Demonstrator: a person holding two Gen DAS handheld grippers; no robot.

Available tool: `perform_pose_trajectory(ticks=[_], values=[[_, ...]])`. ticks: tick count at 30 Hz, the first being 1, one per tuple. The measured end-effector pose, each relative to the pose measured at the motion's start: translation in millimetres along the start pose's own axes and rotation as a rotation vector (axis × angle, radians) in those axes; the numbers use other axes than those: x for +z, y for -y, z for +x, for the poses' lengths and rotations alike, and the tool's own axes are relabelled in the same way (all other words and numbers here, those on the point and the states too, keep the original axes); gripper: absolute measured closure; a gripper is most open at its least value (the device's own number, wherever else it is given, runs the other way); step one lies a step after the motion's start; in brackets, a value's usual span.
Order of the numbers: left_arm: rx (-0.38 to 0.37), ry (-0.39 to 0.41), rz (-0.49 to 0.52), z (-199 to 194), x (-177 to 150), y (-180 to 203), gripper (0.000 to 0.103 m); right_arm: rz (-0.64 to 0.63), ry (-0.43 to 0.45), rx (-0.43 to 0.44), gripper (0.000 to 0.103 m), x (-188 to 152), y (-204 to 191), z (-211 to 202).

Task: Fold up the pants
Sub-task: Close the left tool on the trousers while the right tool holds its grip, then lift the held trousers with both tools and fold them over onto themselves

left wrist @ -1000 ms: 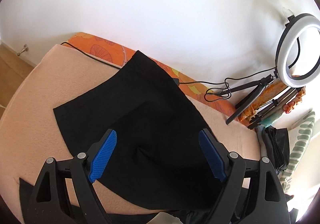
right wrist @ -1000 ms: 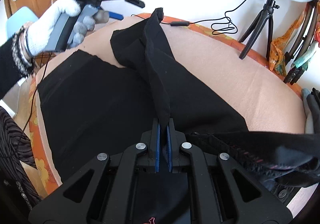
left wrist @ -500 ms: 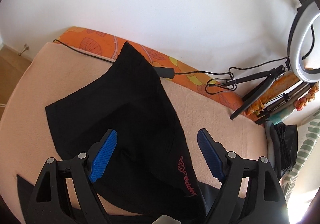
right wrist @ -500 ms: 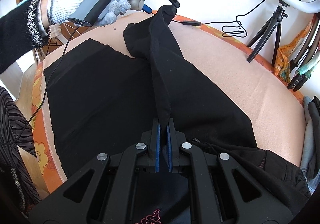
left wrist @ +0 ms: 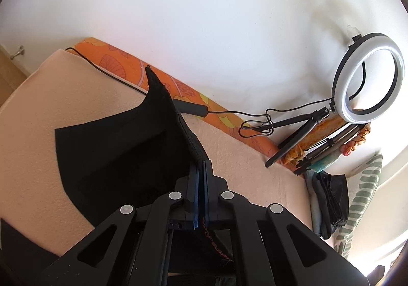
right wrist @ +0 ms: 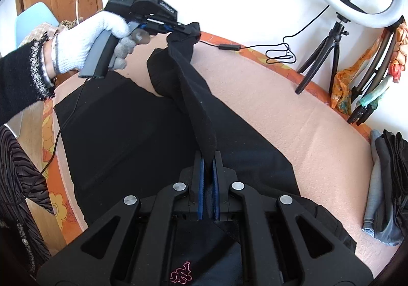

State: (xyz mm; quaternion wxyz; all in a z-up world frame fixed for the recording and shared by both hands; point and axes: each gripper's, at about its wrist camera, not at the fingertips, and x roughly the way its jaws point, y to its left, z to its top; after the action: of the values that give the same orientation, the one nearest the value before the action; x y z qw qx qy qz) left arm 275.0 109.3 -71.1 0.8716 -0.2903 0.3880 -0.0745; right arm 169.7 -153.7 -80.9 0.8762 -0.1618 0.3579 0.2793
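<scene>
The pants (right wrist: 142, 133) lay spread flat on the pink bed (right wrist: 293, 112), with a raised ridge of black cloth strung between the two grippers. That ridge was the relation the next move turned on: in the right wrist view it ran from the right gripper (right wrist: 207, 158) at the near edge, up and away to the left gripper (right wrist: 188, 29) at the far side of the bed, close to the orange border (right wrist: 257, 52). So the lifted edge lay along the line between the tongs, and the rest of the garment lay flat below and to the left of it. The right gripper's jaws were together, clamped on the near end of the ridge, the cloth rising out from between its blue pads (right wrist: 201, 179). The left gripper, held by a gloved hand (right wrist: 84, 43), had its jaws shut on the far end; in the left wrist view (left wrist: 200, 173) the pads met on a fold of cloth that ran away toward a peak at the border. Each hand was nearest its own end, neither nearer the middle. By my judgement the cloth was taut enough to be carried sideways as one edge, provided both ends travelled together and the flat part did not drag.
</scene>
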Motion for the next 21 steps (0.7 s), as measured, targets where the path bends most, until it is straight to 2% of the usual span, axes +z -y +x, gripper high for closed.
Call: perform_pose_trajectory(ticks=[5,9,12,16,21], values=[[-0.026,0.049,-0.012,-46,-10,-2,0.102,0.033,0.035,-0.049,0.096,-2,-6,-23],[-0.039,0.088,-0.006,-84,-29,-2,0.102,0.019,0.049,-0.074,0.096,-13,-24,-43],[-0.033,0.112,-0.004,-112,-55,-3,0.102,-0.009,0.034,-0.08,0.096,-29,-41,-53],[-0.009,0.152,0.048,-141,-97,-3,0.102,-0.044,0.002,-0.08,0.096,-57,-59,-62],[0.014,0.138,0.009,-152,-147,-31,0.102,-0.067,-0.04,-0.086,0.096,-81,-71,-59]])
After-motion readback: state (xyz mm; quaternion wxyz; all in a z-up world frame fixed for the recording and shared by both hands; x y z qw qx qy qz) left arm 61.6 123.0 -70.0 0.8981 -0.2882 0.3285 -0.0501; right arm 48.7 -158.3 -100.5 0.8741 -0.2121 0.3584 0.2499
